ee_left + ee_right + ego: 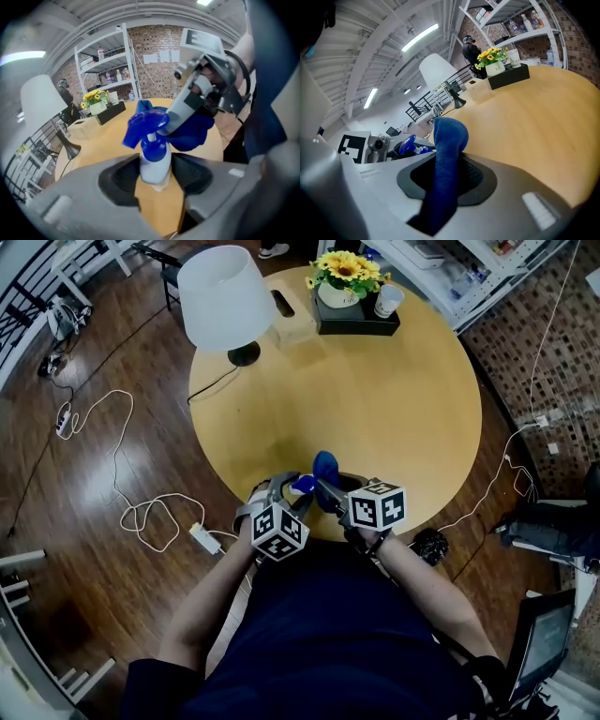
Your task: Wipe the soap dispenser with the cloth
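Observation:
A white soap dispenser [154,161] with a blue pump head stands between the jaws of my left gripper [154,177]; both black pads touch its sides, just above the table's near edge. My right gripper [447,176] is shut on a blue cloth [449,140], which sticks up out of the jaws. In the left gripper view the cloth [193,133] hangs right behind the pump head, close to or touching it. The head view shows both grippers side by side at the table's near edge: left gripper [287,487], right gripper [328,493], cloth [325,467], blue pump [302,486].
The round wooden table [375,409] carries a white lamp [225,296], a tissue box [298,329], and a black tray [356,322] with sunflowers [345,268] and a cup [388,301] at the far side. Cables and a power strip [204,538] lie on the floor at left.

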### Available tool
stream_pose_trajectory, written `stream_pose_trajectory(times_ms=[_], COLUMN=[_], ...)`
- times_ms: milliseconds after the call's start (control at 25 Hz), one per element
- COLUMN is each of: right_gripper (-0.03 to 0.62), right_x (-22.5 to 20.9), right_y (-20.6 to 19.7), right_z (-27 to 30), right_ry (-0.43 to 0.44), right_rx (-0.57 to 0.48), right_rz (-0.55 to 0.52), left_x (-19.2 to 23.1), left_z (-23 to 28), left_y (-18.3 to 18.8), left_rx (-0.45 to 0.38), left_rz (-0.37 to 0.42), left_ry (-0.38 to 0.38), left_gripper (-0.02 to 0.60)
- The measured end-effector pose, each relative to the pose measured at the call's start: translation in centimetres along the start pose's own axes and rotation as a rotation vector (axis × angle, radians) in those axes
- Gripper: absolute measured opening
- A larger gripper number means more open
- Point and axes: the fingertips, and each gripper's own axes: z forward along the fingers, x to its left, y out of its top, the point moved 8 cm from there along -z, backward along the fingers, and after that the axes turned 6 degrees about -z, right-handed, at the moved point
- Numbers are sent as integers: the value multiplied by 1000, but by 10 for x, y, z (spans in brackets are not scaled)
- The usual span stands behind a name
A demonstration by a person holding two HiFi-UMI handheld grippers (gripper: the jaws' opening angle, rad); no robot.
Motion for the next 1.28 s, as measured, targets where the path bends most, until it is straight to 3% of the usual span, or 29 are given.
stream_pose_trajectory(times_ms=[80,200,360,480,600,800,960,1080,1280], right_gripper=[103,103,103,104,103,103,103,103,103], right_x=[-8,-16,6,15,8,-23,-6,16,7], right_y=[-1,0,6,-7,-14,-19,-11,-11,-14], right_z=[-2,-12,-17,-7,-2,-12,-21,-11,0], right_ry=[-52,-103,-19,38,50,-86,-2,88,89], right_rx=[15,-10,-85,-55,-45,-30,-95,-65,-16], right_rz=[6,33,10,19,32,109,111,74,86], left_x=[0,-1,-2,-1,-4,-4,-2,-2,-2], left_z=[-7,-15,-13,-10,-9,-7,-8,-9,-9], left_y=[-3,-5,-7,-6,-7,-9,-9,-9,-9], left_rx=[26,30,36,24,7,8,12,12,12], left_rz=[43,44,11,-39,-39,-56,-59,-59,-55], left_ry=[23,43,30,25,45,58,50,46,40], left_gripper=[213,219,187,184,183,183,181,182,181])
